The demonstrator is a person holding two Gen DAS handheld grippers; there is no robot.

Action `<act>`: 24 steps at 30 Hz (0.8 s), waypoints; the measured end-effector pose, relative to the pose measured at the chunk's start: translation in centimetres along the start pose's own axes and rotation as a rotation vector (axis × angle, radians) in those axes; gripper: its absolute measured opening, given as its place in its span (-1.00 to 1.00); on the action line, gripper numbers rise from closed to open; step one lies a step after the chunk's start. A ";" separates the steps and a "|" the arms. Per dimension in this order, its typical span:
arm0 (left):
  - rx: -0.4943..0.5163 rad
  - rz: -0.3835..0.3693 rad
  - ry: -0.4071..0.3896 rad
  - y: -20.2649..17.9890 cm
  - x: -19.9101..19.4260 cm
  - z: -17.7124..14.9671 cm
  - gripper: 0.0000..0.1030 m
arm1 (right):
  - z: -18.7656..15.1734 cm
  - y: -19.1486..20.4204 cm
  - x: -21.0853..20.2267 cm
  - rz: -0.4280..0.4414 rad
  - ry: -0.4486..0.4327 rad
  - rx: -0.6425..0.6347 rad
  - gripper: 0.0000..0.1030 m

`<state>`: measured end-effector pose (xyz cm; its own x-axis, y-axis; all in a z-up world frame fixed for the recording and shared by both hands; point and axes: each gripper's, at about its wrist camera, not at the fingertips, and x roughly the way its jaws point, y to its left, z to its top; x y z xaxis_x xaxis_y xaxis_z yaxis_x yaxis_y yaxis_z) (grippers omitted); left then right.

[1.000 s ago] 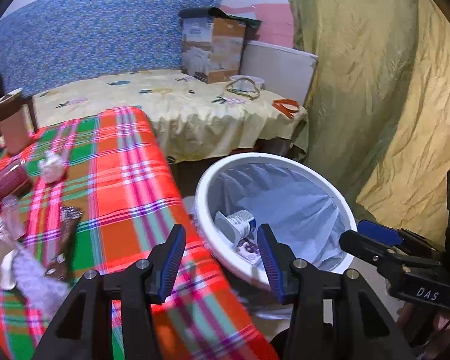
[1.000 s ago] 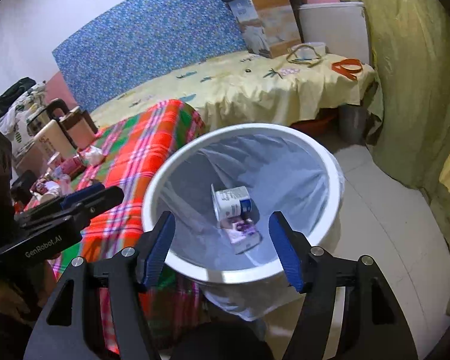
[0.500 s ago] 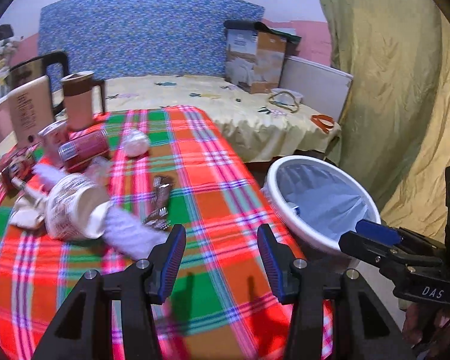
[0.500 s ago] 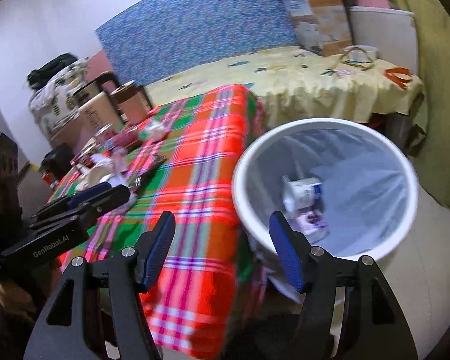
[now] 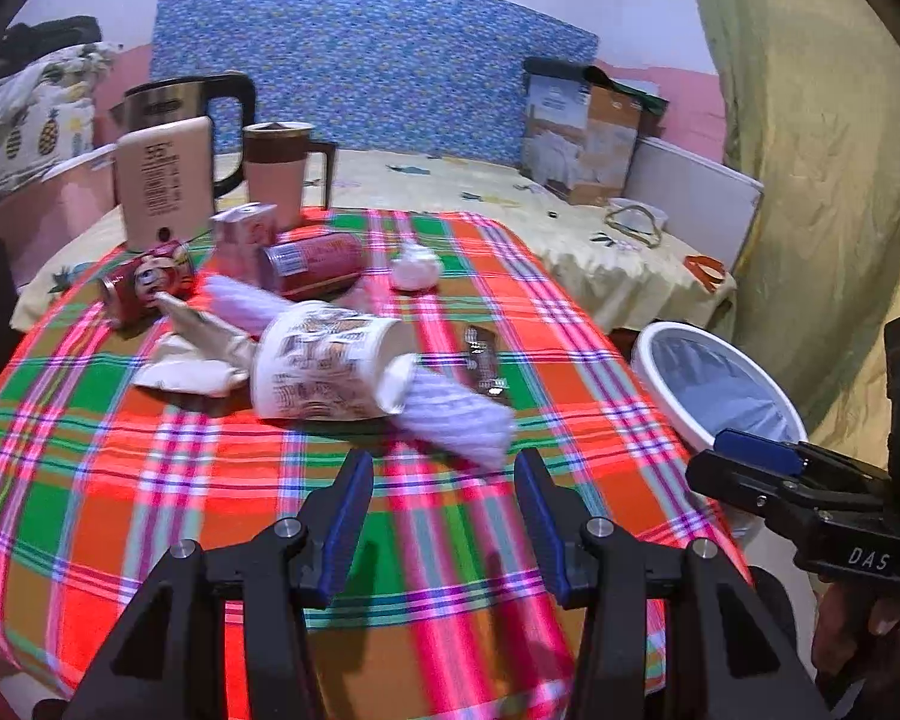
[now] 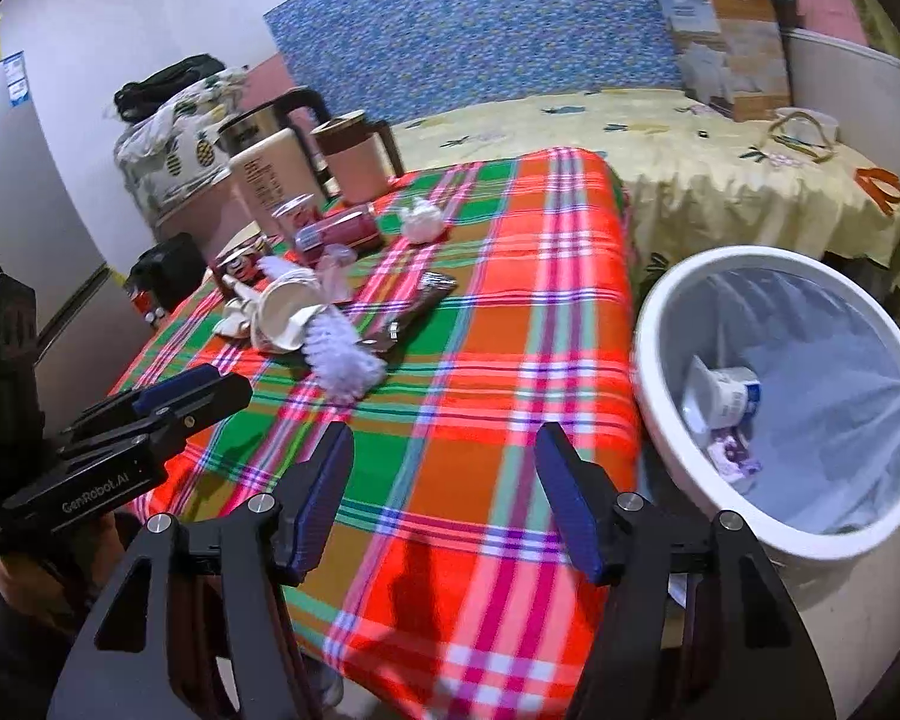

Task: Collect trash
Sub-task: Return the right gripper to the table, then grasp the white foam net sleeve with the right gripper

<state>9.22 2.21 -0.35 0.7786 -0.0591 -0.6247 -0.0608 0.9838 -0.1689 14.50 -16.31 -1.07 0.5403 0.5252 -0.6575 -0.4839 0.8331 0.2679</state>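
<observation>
Trash lies on a table with a red-green plaid cloth: a tipped paper cup, a white tissue wad, a crumpled wrapper, a dark candy wrapper, two red cans and a small white crumpled ball. The white bin with a grey liner stands right of the table and holds a yogurt cup. My left gripper is open and empty, just short of the tissue. My right gripper is open and empty over the table's near edge.
A kettle, a pink mug and a tan box stand at the table's far left. A bed with a yellow sheet and a cardboard box lies behind. A yellow curtain hangs at right.
Both grippers swung left from over the bin toward the table. The pile of trash is now in front of the left gripper. Both stay open and empty.
</observation>
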 end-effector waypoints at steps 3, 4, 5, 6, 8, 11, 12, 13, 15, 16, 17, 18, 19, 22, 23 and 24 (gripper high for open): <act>-0.015 0.015 -0.004 1.0 0.0 0.3 -0.04 | 0.3 0.8 0.6 0.015 0.004 -0.020 0.25; -0.020 0.022 -0.007 1.3 0.1 0.5 -0.04 | 0.3 1.1 0.8 0.020 0.005 -0.027 0.25; -0.024 0.026 -0.008 1.5 0.3 0.7 -0.04 | 0.5 1.4 1.0 0.023 0.005 -0.033 0.25; -0.025 0.029 -0.011 1.7 0.4 0.8 -0.04 | 0.5 1.5 1.2 0.028 0.006 -0.034 0.25; -0.026 0.043 -0.014 1.9 1.0 1.3 -0.04 | 0.6 1.6 1.4 0.033 0.008 -0.031 0.25; -0.018 0.057 -0.028 2.0 2.0 2.2 -0.04 | 0.6 1.5 1.6 0.032 0.015 -0.023 0.25; -0.015 0.064 -0.030 1.9 2.4 2.4 -0.05 | 0.7 1.5 1.7 0.031 0.017 -0.021 0.25; -0.013 0.069 -0.033 1.8 2.9 2.7 -0.07 | 0.7 1.5 1.7 0.029 0.018 -0.020 0.25; -0.007 0.074 -0.032 1.6 3.6 3.0 -0.22 | 0.8 1.4 1.8 0.026 0.019 -0.018 0.25; 0.001 0.084 -0.028 1.6 4.2 3.2 -0.27 | 0.8 1.4 1.8 0.027 0.020 -0.016 0.25; 0.004 0.087 -0.025 1.6 4.4 3.2 -0.42 | 0.8 1.4 1.9 0.026 0.021 -0.017 0.25; 0.006 0.091 -0.016 1.6 4.9 3.2 -0.63 | 0.9 1.4 2.0 0.026 0.023 -0.017 0.25; 0.006 0.095 -0.009 1.7 5.1 3.2 -0.72 | 0.9 1.4 2.1 0.027 0.025 -0.018 0.25; -0.002 0.094 0.000 2.4 5.3 3.0 -0.92 | 1.0 1.7 2.5 0.036 0.030 -0.025 0.25; -0.002 0.094 -0.003 2.6 5.0 2.8 -0.94 | 1.0 1.8 2.6 0.039 0.031 -0.028 0.24; -0.005 0.092 -0.008 3.0 4.6 2.6 -0.94 | 1.1 2.0 2.6 0.044 0.031 -0.034 0.21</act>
<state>14.25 5.28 -1.79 0.7742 0.0332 -0.6320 -0.1355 0.9841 -0.1144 15.69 -13.09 -1.51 0.4967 0.5547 -0.6675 -0.5300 0.8029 0.2728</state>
